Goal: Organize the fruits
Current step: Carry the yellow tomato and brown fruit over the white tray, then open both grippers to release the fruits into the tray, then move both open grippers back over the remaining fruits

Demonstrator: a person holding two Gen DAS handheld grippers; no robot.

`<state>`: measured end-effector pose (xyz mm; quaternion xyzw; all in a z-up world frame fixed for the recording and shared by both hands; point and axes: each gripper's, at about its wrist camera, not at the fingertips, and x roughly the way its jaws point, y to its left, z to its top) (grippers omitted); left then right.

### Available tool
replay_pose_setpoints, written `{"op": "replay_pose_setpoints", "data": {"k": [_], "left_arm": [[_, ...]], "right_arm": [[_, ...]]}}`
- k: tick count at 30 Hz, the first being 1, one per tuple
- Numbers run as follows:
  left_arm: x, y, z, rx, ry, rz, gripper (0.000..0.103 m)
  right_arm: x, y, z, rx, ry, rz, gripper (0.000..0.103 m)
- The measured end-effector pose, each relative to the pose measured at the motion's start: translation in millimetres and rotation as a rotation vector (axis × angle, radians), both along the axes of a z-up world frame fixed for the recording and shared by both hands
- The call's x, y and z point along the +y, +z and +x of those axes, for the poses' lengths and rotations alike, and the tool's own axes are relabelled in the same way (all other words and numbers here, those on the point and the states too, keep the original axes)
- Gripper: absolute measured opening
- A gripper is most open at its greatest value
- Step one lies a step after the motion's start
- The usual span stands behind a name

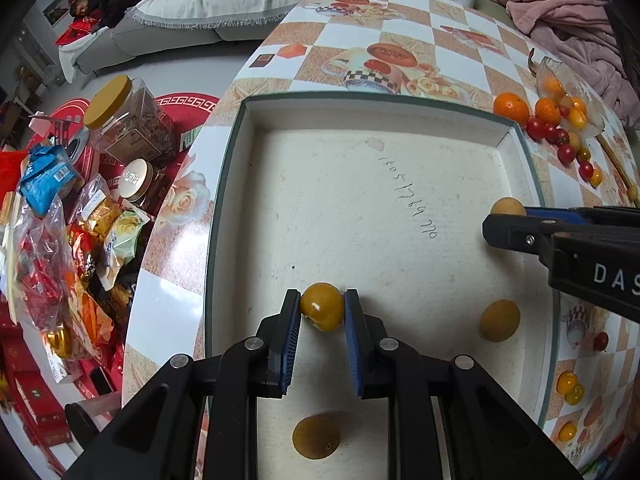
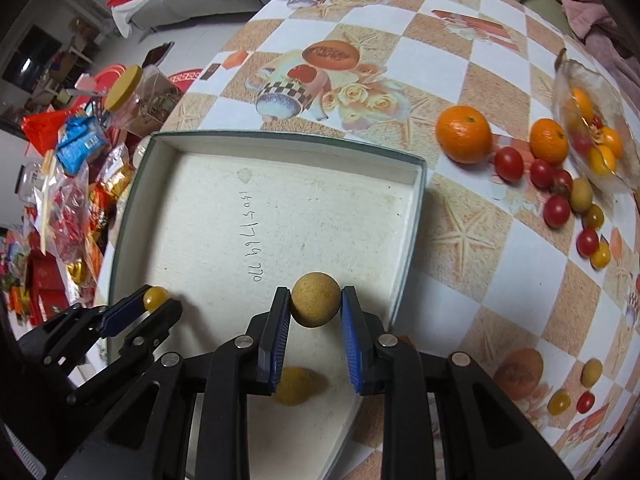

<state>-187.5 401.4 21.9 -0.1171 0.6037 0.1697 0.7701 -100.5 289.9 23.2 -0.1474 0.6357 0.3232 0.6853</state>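
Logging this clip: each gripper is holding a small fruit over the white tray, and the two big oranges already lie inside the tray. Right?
Not quite. The left gripper and right gripper do each hold a fruit over the tray, but the two oranges lie on the tablecloth outside it, as the right wrist view shows.

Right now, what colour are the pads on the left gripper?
Blue, ribbed pads on the left gripper; clearest in the left wrist view.

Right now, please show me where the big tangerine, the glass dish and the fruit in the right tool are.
big tangerine [image 2: 464,134], right wrist view, middle of its peel
glass dish [image 2: 568,76], right wrist view, its rim
rough tan fruit [image 2: 315,300], right wrist view, its front face
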Motion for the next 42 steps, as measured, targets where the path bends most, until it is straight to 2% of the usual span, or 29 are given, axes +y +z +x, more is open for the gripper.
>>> {"op": "replay_pose_setpoints", "data": {"k": [6, 8, 9, 10, 11, 13, 15, 17, 18, 26, 42], "left_arm": [[2, -5, -5, 0.019, 0.008, 0.014, 0.023], [2, -5, -6, 0.019, 0.006, 0.015, 0.023], [2, -5, -6, 0.02, 0.004, 0.016, 0.024], [2, -4, -6, 0.021, 0.002, 0.018, 0.024], [1, -4, -6, 0.021, 0.0, 0.02, 0.028], [1, -3, -6, 0.024, 0.002, 0.028, 0.067], [0, 1, -8, -0.005, 0.002, 0.038, 0.067], [-3, 0, -8, 0.012, -0.007, 0.046, 0.067], [-3, -1, -8, 0.018, -0.006, 0.046, 0.067], [-7, 7, -11, 0.016, -0.002, 0.049, 0.067], [-51, 33, 12, -0.014, -0.097, 0.072, 0.067]], "right_arm": [[7, -14, -3, 0.0, 0.024, -0.038, 0.028], [10, -14, -3, -0.005, 0.034, -0.037, 0.032], [12, -13, -4, -0.001, 0.046, -0.031, 0.04], [14, -14, -5, 0.0, 0.053, -0.031, 0.054], [19, -15, -7, -0.001, 0.06, -0.034, 0.056], [21, -13, -9, -0.007, 0.064, -0.032, 0.061], [20, -9, -10, -0.01, 0.062, -0.019, 0.066], [19, 0, -11, -0.018, 0.062, -0.001, 0.075], [19, 3, -12, -0.031, 0.061, 0.0, 0.083], [-4, 35, -5, -0.111, 0.019, 0.0, 0.084], [-67, 57, 15, -0.128, -0.091, 0.029, 0.084]]}}
